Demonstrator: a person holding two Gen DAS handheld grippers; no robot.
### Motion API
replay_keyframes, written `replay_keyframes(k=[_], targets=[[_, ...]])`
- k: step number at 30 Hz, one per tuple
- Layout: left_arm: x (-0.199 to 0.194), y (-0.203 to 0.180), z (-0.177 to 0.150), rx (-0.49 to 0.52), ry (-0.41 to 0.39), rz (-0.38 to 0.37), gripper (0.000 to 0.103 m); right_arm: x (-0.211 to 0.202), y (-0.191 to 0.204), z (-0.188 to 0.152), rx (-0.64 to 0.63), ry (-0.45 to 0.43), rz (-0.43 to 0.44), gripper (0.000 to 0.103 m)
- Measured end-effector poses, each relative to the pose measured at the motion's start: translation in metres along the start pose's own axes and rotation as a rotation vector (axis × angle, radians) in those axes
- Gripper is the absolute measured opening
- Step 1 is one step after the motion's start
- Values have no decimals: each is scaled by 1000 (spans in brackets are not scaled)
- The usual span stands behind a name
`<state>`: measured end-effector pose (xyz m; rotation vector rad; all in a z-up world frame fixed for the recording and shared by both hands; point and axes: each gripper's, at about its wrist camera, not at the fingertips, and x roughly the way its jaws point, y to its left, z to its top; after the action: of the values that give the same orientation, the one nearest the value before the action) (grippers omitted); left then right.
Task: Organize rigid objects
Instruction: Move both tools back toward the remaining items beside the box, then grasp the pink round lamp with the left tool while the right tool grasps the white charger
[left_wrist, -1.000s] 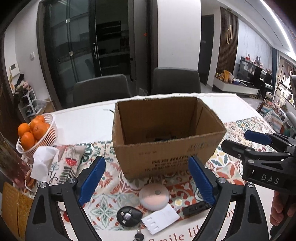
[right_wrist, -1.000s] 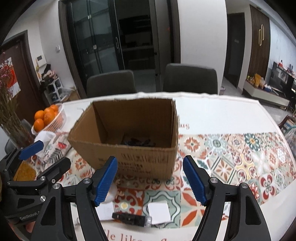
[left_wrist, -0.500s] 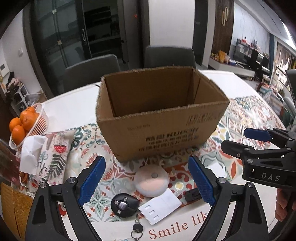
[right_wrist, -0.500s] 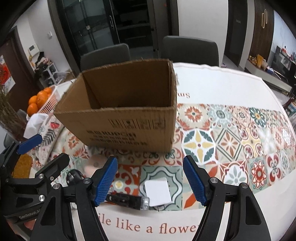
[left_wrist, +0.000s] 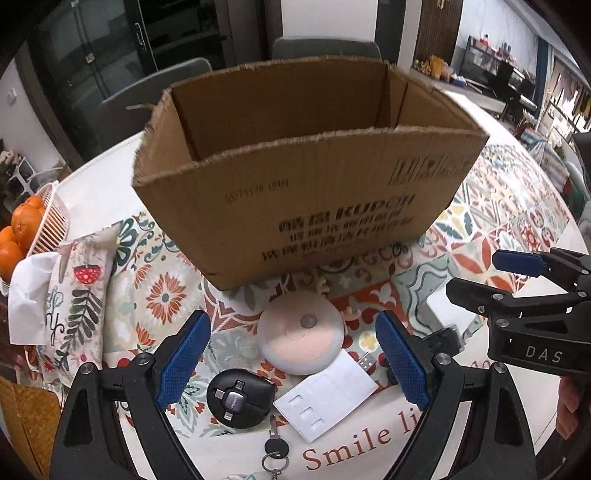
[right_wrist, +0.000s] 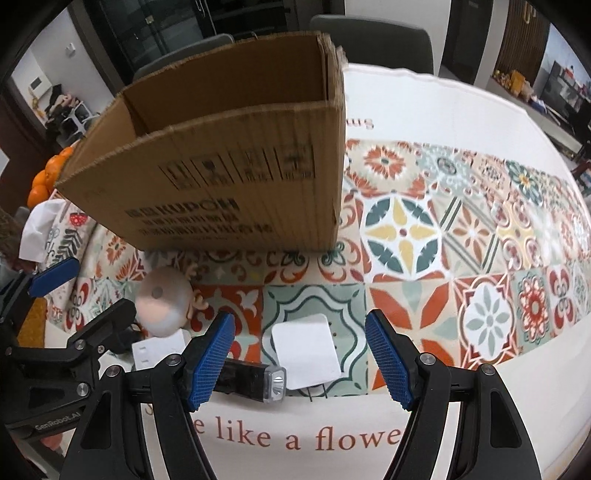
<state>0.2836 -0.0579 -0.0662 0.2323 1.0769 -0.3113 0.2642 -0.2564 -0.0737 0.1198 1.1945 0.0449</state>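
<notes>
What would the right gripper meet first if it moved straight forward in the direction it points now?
Probably the white square block on the tablecloth: it lies between the open fingers of the right gripper, just ahead. Beyond it stands the cardboard box. Depth is uncertain in this fisheye view.

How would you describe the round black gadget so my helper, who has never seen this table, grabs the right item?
Start at the big open cardboard box on the patterned tablecloth. In front of it lies a pale round disc; the round black gadget sits just nearer, to the disc's left, beside a flat white card. It is the only dark round item, with short connector plugs crossing its top.
</notes>
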Motion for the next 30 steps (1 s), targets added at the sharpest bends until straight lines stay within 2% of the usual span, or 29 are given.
replay_keyframes(k=[8,15,30], targets=[[25,-2,3,48,85,-12,92,20,0,-2,12,54,-4,74],[41,-2,1,76,112,12,92,37,2,-4,25,92,-13,74],[70,0,2,66,162,-11,91,72,14,-11,38,137,-24,70]])
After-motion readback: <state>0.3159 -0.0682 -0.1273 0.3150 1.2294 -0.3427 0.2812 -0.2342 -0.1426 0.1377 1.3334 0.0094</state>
